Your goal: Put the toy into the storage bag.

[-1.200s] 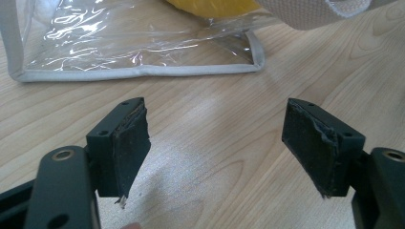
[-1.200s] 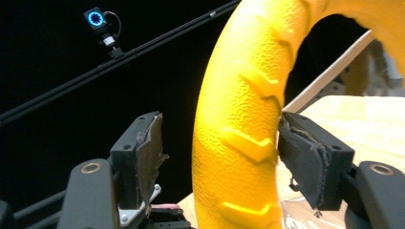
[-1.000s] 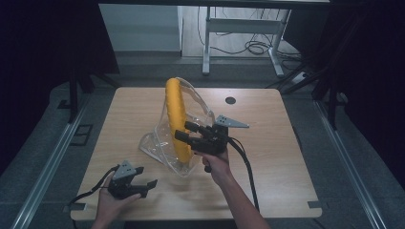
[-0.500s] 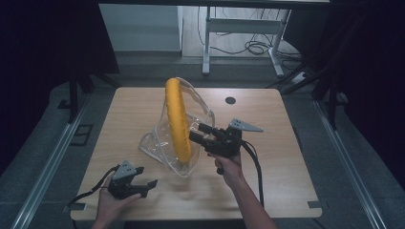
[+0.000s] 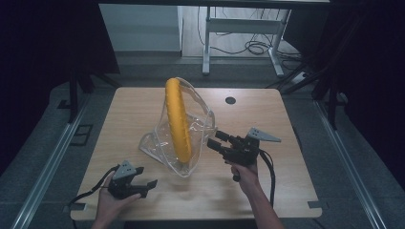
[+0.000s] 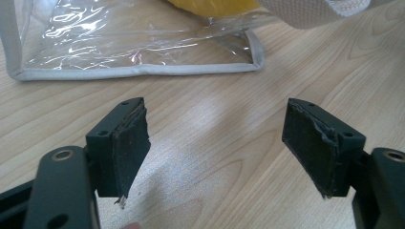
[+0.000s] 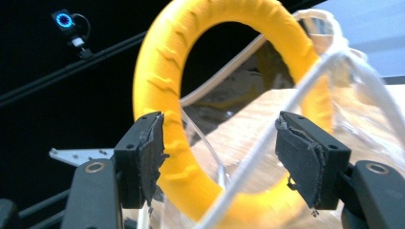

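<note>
Wooden table [image 5: 143, 109], 1 object of interest: a yellow ring [image 5: 177, 119] standing on edge inside a clear plastic bag [image 5: 191, 138], near the table's middle. The ring rises well above the bag's lower folds; the bag's mouth and pale strap drape around it, which I judge is what keeps it upright.

Right gripper [image 5: 216, 141]: I have it raised off the table just beside the bag's right side, jaws pointed at it. In the right gripper view the 2 jaws stand wide apart and hold nothing; the ring sits beyond them, and a pale strap [image 7: 267, 143] crosses the gap between the pads without being pinched. I read this as lining up on the strap or bag edge, but cannot be sure which.

Left gripper [image 5: 143, 187]: low near the table's front-left edge, well apart from the ring. Its jaws are also spread wide, empty, bare wood between them. The bag's grey-trimmed flat corner [image 6: 253, 57] lies ahead of it. My guess: parked there, ready to pin the bag down.
</note>
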### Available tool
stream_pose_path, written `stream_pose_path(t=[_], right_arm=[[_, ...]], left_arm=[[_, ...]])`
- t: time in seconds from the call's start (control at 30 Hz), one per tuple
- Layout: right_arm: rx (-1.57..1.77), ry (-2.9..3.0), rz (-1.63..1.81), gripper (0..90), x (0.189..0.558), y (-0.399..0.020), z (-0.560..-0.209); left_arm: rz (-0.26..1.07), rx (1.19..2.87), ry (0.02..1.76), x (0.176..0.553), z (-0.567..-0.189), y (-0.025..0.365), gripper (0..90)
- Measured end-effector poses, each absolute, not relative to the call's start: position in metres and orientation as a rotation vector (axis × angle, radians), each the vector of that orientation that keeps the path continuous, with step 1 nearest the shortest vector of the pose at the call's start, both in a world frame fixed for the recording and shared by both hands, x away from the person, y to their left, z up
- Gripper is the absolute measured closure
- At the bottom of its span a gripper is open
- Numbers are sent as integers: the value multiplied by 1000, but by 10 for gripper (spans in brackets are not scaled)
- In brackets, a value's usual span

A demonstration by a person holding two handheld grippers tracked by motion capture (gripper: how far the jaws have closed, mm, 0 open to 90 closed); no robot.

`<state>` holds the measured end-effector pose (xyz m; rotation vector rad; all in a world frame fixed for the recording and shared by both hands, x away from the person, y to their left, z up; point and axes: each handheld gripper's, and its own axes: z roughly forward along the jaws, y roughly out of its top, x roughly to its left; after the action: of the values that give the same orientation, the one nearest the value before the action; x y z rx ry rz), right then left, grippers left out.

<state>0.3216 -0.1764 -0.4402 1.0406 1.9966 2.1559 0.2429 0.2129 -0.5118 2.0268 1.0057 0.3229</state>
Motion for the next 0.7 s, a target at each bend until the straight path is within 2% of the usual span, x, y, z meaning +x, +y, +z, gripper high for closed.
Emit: stream_pose_path(t=[0.3, 0.7], right_arm=[[1092, 1978, 2114, 348, 317, -201, -462], [1120, 1986, 2059, 350, 318, -205, -473]], left_arm=[[321, 2026, 1008, 243, -512, 213, 239], [325, 2029, 1004, 243, -512, 213, 239]])
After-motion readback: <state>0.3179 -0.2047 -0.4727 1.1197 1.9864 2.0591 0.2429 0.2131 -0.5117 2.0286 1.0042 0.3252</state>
